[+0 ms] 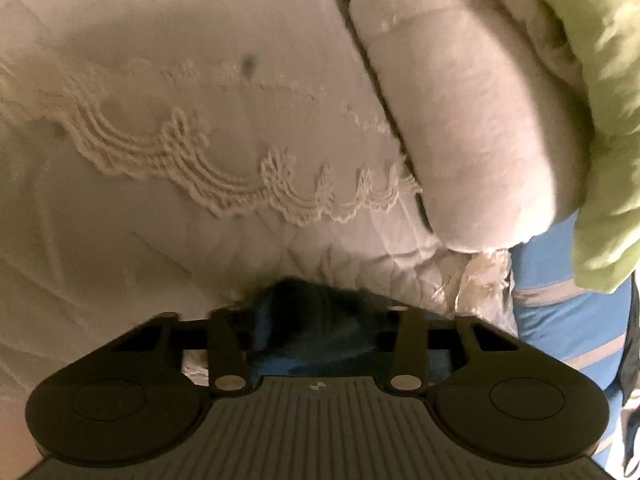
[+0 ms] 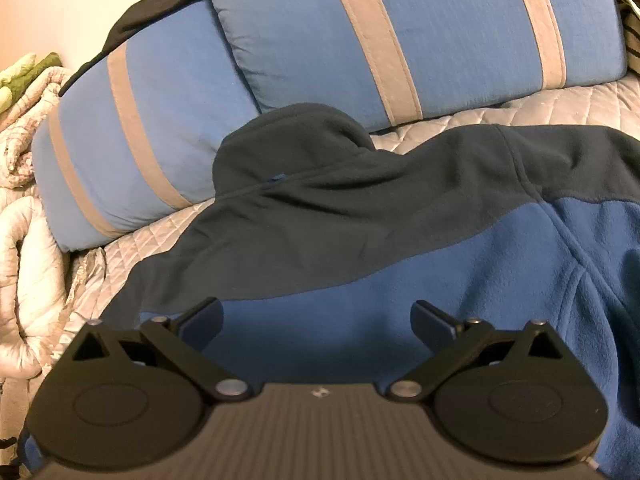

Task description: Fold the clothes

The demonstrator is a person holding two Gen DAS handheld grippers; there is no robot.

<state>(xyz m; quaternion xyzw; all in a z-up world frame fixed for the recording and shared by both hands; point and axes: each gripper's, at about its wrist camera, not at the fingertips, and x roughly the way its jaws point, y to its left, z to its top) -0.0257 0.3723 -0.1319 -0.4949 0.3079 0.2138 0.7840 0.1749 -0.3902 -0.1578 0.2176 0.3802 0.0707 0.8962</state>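
The fleece (image 2: 360, 240) edge is pinched in the left gripper (image 1: 316, 328); the right gripper (image 2: 316, 320), jaws spread, should be lowered onto it before folding.

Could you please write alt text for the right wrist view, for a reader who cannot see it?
The right gripper, jaws open and empty, hovers over a blue and navy fleece jacket spread on a quilted bedspread. Two blue pillows with grey stripes lie behind it.
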